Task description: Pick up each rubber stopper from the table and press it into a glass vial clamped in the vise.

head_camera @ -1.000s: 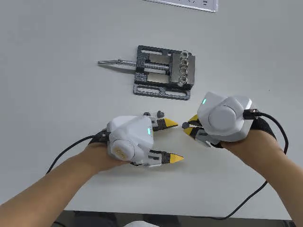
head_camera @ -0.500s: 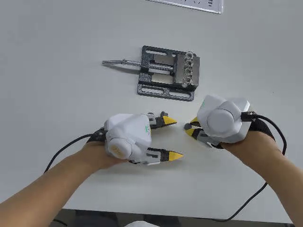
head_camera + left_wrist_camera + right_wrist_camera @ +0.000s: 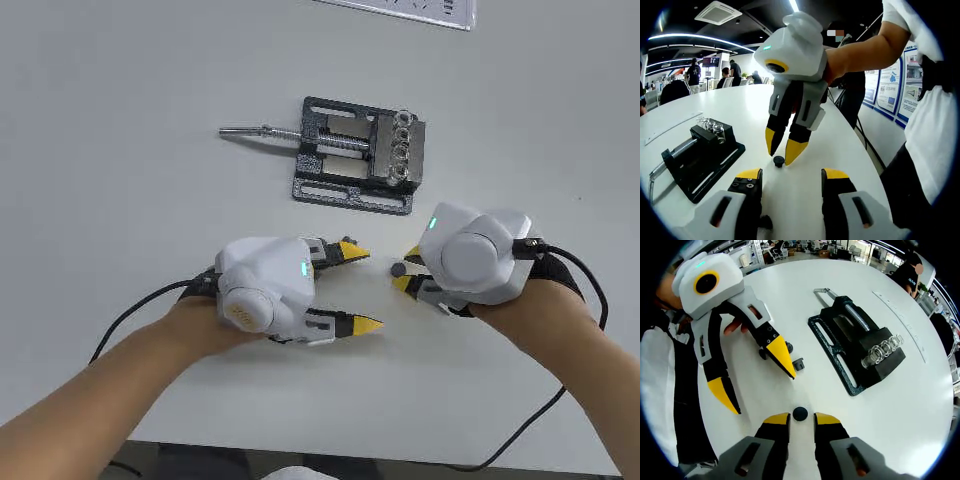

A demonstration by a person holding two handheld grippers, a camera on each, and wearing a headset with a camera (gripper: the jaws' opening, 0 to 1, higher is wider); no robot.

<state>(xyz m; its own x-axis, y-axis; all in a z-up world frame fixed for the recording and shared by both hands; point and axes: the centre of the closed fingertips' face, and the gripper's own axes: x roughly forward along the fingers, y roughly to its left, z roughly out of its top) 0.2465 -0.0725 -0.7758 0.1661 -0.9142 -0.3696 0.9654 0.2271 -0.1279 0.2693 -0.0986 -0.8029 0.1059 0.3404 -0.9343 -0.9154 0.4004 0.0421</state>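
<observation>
- Stopper (image 3: 800, 413), dark, lies on table (image 3: 120, 120) right at the tips of right gripper (image 3: 801, 420). Its jaws are narrow, one either side of the stopper, and not closed on it as far as I can judge.
- Beside it, left gripper (image 3: 362, 287) spread wide, holding nothing.
- Farther back, well apart from both, vise (image 3: 330, 185) with a row of vials (image 3: 402, 150) clamped upright.
- Progress, my reading: early. Vial mouths look clear and open; no stopper seated that I can make out. First pick only being lined up. Grip, lift, carry and press are all left, then the same for the others.
- Right gripper view makes out a grey stopper (image 3: 798, 363) near the left gripper's upper jaw tip; head view too small there to be sure.
- Left gripper view, low over the table, shows the right tips just above the dark stopper; touching or not, cannot tell. Head view from above gives no such height.
</observation>
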